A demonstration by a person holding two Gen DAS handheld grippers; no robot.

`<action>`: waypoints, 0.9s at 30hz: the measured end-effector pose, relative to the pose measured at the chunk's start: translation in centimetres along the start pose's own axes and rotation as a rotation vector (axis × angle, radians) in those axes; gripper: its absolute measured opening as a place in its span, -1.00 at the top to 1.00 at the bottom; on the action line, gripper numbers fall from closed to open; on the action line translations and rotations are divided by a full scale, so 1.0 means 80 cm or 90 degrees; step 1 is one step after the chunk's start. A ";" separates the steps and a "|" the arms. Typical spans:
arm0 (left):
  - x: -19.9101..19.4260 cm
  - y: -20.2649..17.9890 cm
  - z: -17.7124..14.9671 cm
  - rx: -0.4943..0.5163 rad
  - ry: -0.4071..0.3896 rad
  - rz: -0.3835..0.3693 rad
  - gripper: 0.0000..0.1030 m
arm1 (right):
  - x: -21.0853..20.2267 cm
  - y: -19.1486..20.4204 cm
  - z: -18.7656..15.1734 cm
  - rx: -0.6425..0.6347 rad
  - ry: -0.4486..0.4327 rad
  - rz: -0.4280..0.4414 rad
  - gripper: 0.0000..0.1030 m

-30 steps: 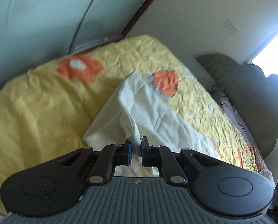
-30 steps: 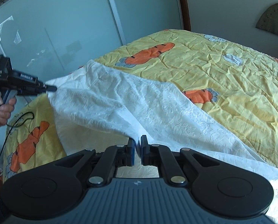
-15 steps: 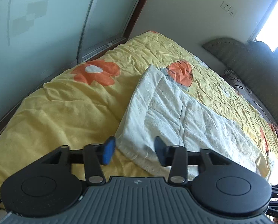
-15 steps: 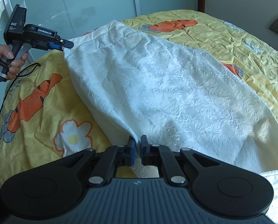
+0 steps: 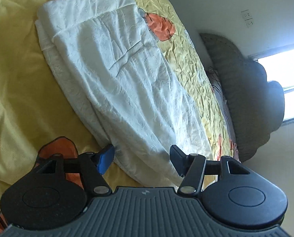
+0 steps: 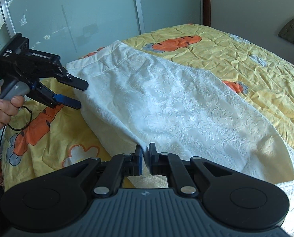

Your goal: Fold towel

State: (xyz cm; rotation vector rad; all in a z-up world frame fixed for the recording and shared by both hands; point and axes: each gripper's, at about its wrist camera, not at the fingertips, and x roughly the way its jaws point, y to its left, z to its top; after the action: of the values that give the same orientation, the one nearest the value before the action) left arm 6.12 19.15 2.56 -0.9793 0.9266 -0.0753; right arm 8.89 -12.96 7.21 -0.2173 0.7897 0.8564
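The white embossed towel lies doubled over on the yellow quilt, its upper layer a little short of the lower one's far edge. My right gripper is shut on the towel's near edge, and the cloth rises into its pads. My left gripper stands open just above the towel, with the near end of the cloth lying between and below its fingers and not pinched. In the right wrist view the left gripper sits at the towel's left edge, held by a hand.
The quilt has orange cartoon prints and covers the whole bed. Sliding glass doors stand behind the bed's left side. A grey padded headboard and a bright window are at the right. A black cable hangs from the left gripper.
My left gripper opened and let go of the towel, which dropped flat onto the bed; it then tipped down and rolled over the cloth. The right gripper stayed shut on its edge.
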 end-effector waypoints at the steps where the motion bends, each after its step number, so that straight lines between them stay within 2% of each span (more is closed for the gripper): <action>1: 0.003 -0.005 0.002 0.010 -0.006 0.012 0.03 | -0.002 0.000 -0.002 0.003 -0.002 0.002 0.90; 2: 0.003 -0.010 0.002 0.036 -0.020 0.023 0.42 | -0.002 0.001 -0.004 0.007 -0.001 0.004 0.90; 3: 0.005 -0.015 0.005 0.062 -0.026 0.039 0.59 | 0.001 0.001 -0.009 0.012 0.005 0.007 0.90; 6: 0.012 -0.006 0.010 0.056 0.008 0.054 0.63 | 0.023 0.010 -0.030 0.013 0.041 -0.011 0.85; 7: 0.012 -0.005 0.009 0.060 0.020 0.051 0.54 | 0.024 0.011 -0.036 0.018 0.035 -0.017 0.85; 12: -0.004 -0.007 0.005 0.054 0.055 0.017 0.46 | 0.020 -0.006 -0.037 0.082 0.007 0.003 0.84; 16: -0.002 -0.009 0.002 0.024 0.072 -0.010 0.10 | 0.009 -0.032 -0.030 0.169 -0.038 0.027 0.83; 18: 0.007 -0.011 0.000 0.014 0.083 -0.013 0.08 | 0.002 -0.040 -0.026 0.193 -0.057 0.036 0.83; 24: 0.015 -0.024 0.003 0.015 0.080 -0.033 0.08 | 0.002 -0.030 -0.027 0.170 -0.041 0.028 0.83; 27: 0.014 -0.028 0.005 0.024 0.071 -0.037 -0.08 | 0.002 -0.031 -0.029 0.178 -0.043 0.029 0.83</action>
State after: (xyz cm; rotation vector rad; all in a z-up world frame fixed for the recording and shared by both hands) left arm 7.86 17.57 3.59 -0.9744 0.9958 -0.1980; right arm 9.54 -15.61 5.15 0.0769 0.8430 0.7828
